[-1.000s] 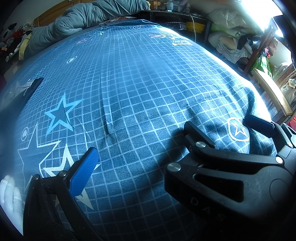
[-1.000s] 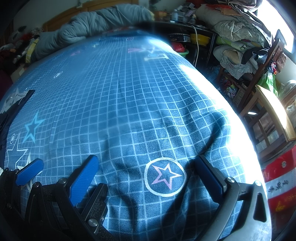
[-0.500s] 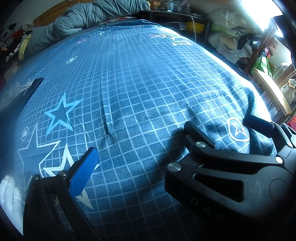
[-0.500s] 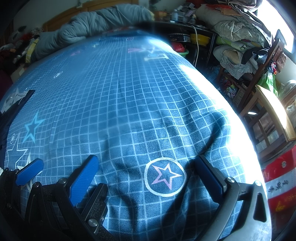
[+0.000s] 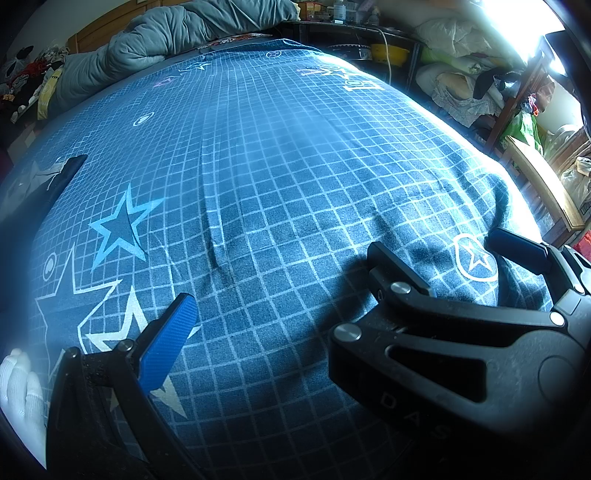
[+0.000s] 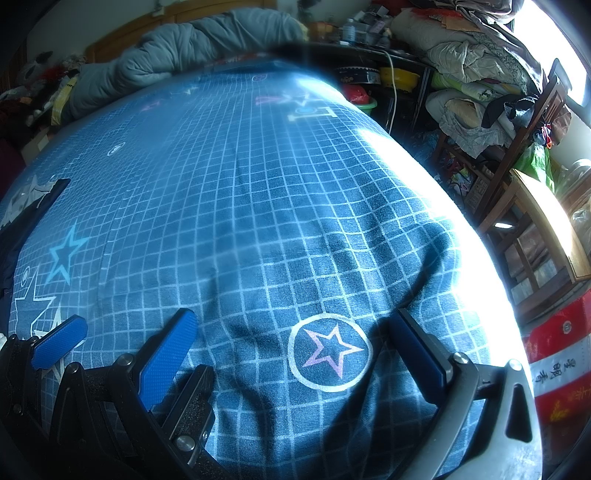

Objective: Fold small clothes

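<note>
Blue grid bedsheet (image 5: pixel 295 155) with star prints fills both views. Grey duvet (image 5: pixel 177 33) bunched at 12 o'clock, wooden chair (image 6: pixel 535 206) at 3. Dark garment (image 5: pixel 55 177) lies flat at the sheet's 9 o'clock edge, well apart from both tools. Right gripper (image 6: pixel 295 343) hovers over the circled star print (image 6: pixel 330 352), fingers spread wide, holding nothing. Left gripper (image 6: pixel 110 343) just beside it at 8 o'clock, blue pads (image 6: pixel 59 343) parted, empty. White-gloved hand (image 5: pixel 18 384) at 8 o'clock, left view.
</note>
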`<state>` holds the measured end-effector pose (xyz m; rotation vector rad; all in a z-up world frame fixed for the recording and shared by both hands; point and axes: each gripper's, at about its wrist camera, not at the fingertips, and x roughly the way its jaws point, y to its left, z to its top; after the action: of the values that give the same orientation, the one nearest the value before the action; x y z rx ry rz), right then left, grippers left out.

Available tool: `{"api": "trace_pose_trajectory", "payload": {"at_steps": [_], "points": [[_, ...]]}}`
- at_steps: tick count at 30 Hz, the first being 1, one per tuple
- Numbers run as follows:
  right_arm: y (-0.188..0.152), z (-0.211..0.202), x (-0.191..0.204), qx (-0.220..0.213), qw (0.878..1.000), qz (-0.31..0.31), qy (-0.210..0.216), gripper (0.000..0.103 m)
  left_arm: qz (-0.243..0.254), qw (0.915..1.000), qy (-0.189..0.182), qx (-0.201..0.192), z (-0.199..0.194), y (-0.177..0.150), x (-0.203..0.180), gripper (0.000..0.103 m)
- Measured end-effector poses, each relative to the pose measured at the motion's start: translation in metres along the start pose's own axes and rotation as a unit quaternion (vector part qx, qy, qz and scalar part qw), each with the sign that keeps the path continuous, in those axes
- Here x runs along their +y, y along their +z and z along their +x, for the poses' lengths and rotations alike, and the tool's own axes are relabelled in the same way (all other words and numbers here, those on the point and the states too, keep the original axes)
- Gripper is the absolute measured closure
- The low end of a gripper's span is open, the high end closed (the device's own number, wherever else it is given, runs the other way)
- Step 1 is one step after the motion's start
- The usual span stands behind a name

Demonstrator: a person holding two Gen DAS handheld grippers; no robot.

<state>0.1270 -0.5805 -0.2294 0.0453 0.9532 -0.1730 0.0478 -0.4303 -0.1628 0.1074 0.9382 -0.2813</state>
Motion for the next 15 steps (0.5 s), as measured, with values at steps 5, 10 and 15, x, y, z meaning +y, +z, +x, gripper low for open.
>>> {"api": "trace_pose_trajectory", "payload": {"at_steps": [5, 10, 15], "points": [[0.0, 0.0, -0.0001, 0.0, 1.0, 0.0, 0.0, 0.0, 0.0, 1.0, -0.001, 0.0, 0.0004, 0.0001, -0.0001, 0.0], [0.0003, -0.0003, 0.0003, 0.0, 1.0, 0.0, 0.0, 0.0, 0.0, 1.0, -0.001, 0.0, 0.001, 0.0, -0.0001, 0.0], [0.0002, -0.0002, 0.0002, 0.0, 1.0, 0.0, 0.0, 0.0, 0.0, 1.0, -0.002, 0.0, 0.0012, 0.0002, -0.0003, 0.0]]}}
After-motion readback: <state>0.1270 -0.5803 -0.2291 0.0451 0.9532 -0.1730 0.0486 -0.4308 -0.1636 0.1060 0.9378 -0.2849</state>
